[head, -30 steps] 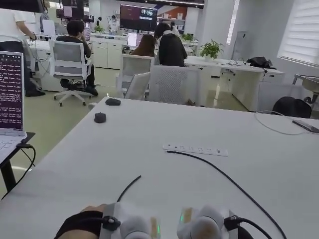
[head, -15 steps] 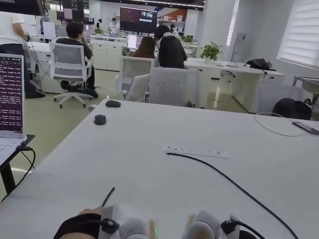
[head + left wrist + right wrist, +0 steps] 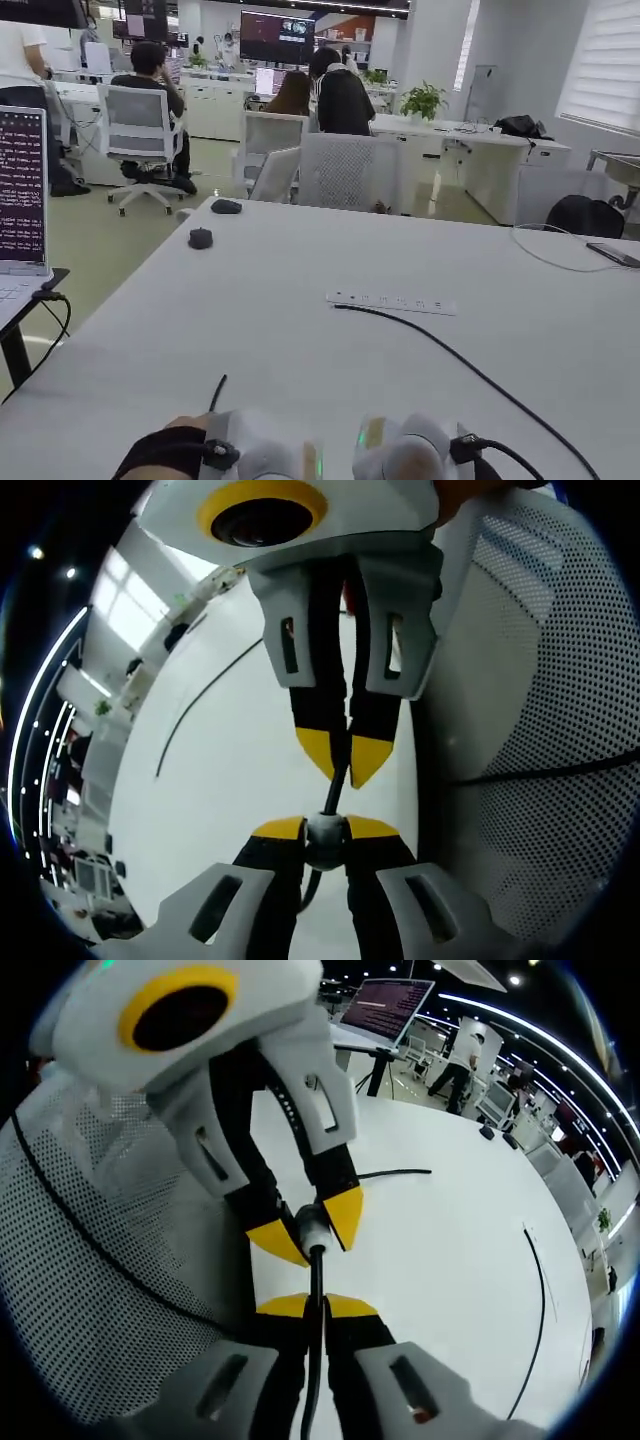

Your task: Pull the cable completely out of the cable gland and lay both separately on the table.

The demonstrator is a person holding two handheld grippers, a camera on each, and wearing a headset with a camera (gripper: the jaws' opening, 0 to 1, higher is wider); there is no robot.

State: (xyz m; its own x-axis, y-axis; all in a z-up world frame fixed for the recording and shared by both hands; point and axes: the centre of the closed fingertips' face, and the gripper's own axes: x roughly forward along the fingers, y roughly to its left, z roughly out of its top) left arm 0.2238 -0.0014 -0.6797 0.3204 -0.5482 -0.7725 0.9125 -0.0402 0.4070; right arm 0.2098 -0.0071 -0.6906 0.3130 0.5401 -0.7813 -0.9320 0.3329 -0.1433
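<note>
Saw jaws of left gripper (image 3: 325, 828) pinched shut on small round grey cable gland (image 3: 325, 842), those of right gripper (image 3: 312, 1307) nipped shut on thin black cable (image 3: 317, 1265) just beside it, cable not yet out, both near white tabletop (image 3: 300, 350); reckoned smooth cable might've slipped thru right jaws if gland seal bit hard.

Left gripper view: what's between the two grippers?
A short run of cable, from the cable gland in the left gripper to the right gripper. Right gripper view agrees.
</note>
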